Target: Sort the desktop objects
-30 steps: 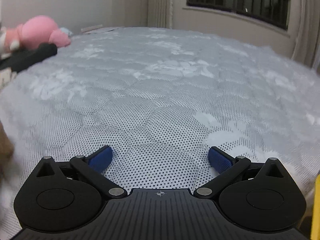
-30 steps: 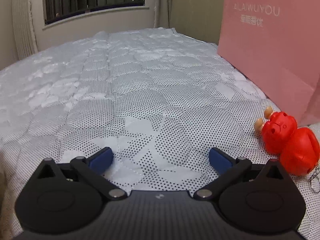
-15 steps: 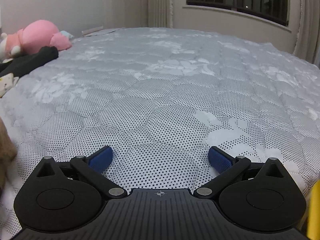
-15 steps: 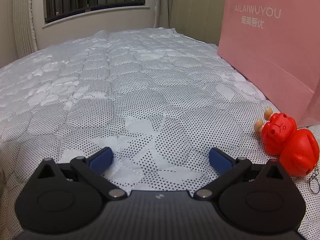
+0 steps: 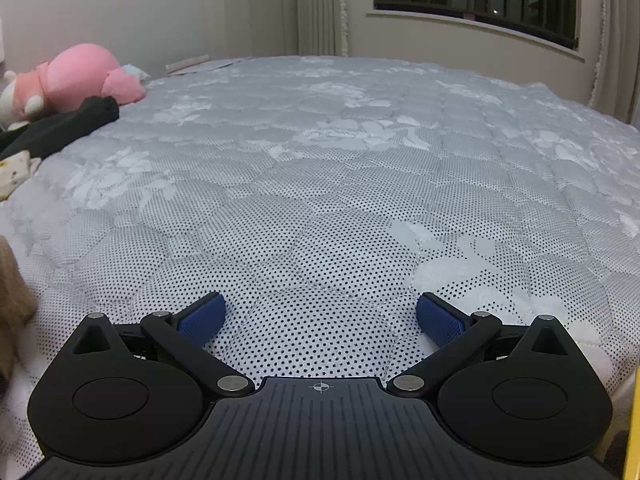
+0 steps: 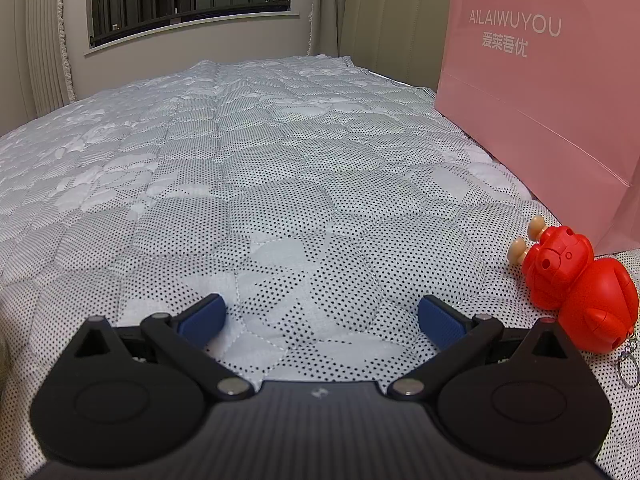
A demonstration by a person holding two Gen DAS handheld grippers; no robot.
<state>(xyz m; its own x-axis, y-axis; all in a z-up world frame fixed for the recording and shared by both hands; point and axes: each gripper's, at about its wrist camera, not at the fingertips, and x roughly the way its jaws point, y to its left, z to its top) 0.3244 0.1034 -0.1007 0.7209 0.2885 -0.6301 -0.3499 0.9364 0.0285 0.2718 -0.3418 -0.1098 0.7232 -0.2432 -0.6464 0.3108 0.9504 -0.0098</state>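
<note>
In the left wrist view, a brown fuzzy thing (image 5: 12, 300) at nine o'clock is cut by the frame edge, too partial to identify. A yellow strip (image 5: 632, 420) at four o'clock is likewise cropped to a sliver. At ten o'clock the pink plush toy (image 5: 80, 76) is partly hidden behind a dark garment (image 5: 60, 128), which itself runs off the edge, as does a pale patterned cloth (image 5: 12, 176) below it.

In the right wrist view, the pink paper bag (image 6: 540, 100) at two o'clock is cropped at the top and right. The key ring (image 6: 630, 368) of the red toy figure (image 6: 580, 292) at four o'clock touches the frame edge.
</note>
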